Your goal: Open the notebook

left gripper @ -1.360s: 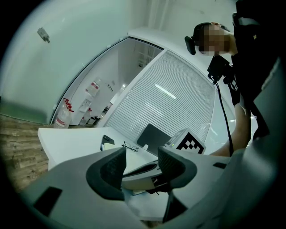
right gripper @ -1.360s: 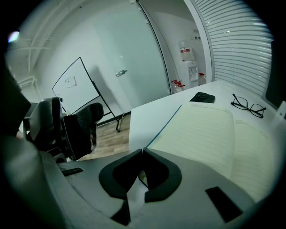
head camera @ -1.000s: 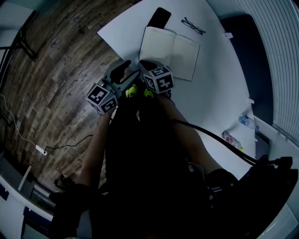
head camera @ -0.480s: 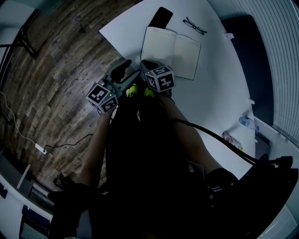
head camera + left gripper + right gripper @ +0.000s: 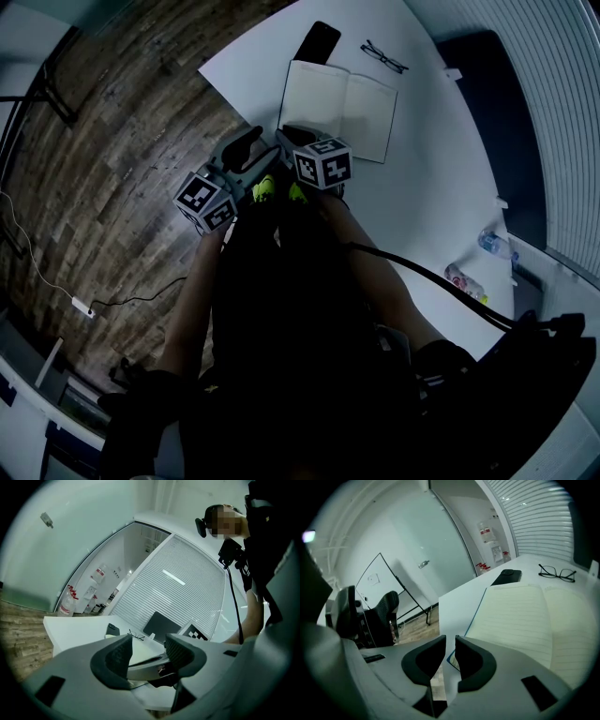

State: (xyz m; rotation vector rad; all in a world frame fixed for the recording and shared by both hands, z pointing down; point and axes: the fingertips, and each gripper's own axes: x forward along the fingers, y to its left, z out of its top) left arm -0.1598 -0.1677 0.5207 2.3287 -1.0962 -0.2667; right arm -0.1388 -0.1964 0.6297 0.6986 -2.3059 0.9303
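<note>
The notebook (image 5: 342, 108) lies open and flat on the white table (image 5: 431, 169), its cream lined pages (image 5: 525, 616) facing up. My right gripper (image 5: 296, 137) hovers just off the notebook's near left corner. Its jaws (image 5: 450, 660) stand a narrow gap apart with nothing between them and have just been opening. My left gripper (image 5: 244, 148) is beside it, to the left, over the table's edge. It is open (image 5: 147, 656), holds nothing and points level across the table.
A black phone (image 5: 319, 42) lies beyond the notebook's far left corner, and a pair of glasses (image 5: 384, 56) lies to its right. Two bottles (image 5: 492, 242) stand at the table's right end. Wooden floor (image 5: 112, 141) lies left of the table edge, with an office chair (image 5: 386, 606) there.
The right gripper's marker cube has turned slightly. The notebook lies open as before, and the left gripper has kept still.
</note>
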